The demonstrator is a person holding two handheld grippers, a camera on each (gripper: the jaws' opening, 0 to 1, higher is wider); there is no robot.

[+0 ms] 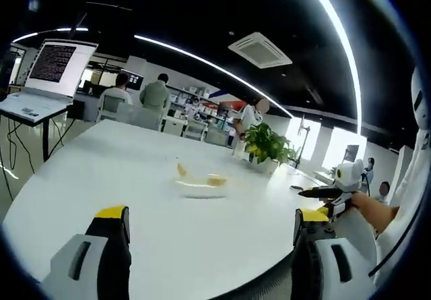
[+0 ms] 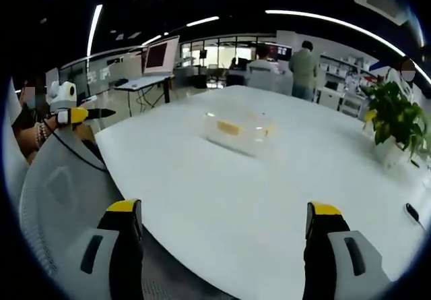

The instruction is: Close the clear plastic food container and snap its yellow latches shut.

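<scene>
The clear plastic food container (image 2: 238,131) lies alone toward the middle of the white table (image 2: 222,212), well apart from every edge and from the potted plant (image 2: 397,121) near the far corner. Its yellow latches (image 2: 228,127) show as small patches through the plastic, and whether the lid is seated cannot be told from this far off. In the left gripper view the container (image 1: 201,182) reads as a low, flat shape, its long axis running roughly across that view.

Both grippers hang back over the table's near edge, probably because the approach has not started. The left gripper (image 1: 212,229) has its jaws spread wide with nothing between them; the right gripper (image 2: 225,222) is likewise wide and empty. Coming from opposite sides suits the job, one tool steadying while the other presses a latch.
</scene>
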